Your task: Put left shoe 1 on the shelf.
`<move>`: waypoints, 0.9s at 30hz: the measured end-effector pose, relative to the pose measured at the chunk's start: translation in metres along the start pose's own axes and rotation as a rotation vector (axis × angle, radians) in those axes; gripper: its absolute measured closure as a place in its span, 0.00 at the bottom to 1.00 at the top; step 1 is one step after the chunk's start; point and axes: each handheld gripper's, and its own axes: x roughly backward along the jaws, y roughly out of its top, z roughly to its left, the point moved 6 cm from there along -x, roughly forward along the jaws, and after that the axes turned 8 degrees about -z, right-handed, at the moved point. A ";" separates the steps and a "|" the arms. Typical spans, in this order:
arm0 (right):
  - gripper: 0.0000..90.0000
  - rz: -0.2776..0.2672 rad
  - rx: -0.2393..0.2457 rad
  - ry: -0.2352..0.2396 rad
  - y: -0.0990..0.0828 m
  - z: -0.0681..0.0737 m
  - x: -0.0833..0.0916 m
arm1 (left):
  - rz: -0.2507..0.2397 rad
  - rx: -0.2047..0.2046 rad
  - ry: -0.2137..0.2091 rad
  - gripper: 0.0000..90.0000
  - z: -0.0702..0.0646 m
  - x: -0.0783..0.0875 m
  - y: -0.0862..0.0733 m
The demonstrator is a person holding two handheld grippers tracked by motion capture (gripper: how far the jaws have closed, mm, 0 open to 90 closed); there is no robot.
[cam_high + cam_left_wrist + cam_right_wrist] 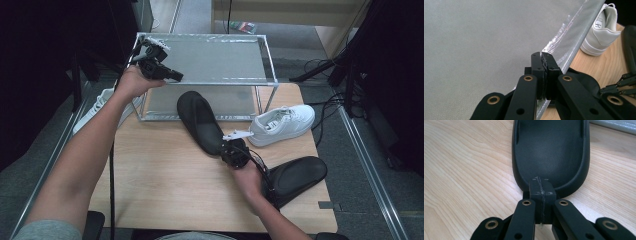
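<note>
From above, your left gripper hangs closed over the rack's front rail. Your right gripper meets the black tray. Its own view shows closed jaws at the tray's rim, bare table beside.

I work at a light wooden table with a pale grain. At its far end stands a metal-framed rack with grey mesh shelves. Grey carpet floor lies on both sides, crossed by metal rails, and black cables trail over it at the right. A pale wooden cabinet stands beyond, with dark equipment on my left.
</note>
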 end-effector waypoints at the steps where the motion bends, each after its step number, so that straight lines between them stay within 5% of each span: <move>1: 1.00 -0.002 -0.006 0.002 0.001 0.000 -0.001 | 0.000 0.002 -0.001 1.00 0.000 0.000 0.000; 17: 1.00 -0.029 -0.005 0.020 0.018 0.014 -0.031 | -0.010 0.015 -0.012 1.00 0.001 0.000 -0.001; 27: 1.00 -0.052 -0.047 0.022 0.030 0.018 -0.050 | -0.024 0.023 -0.022 1.00 0.002 0.000 -0.002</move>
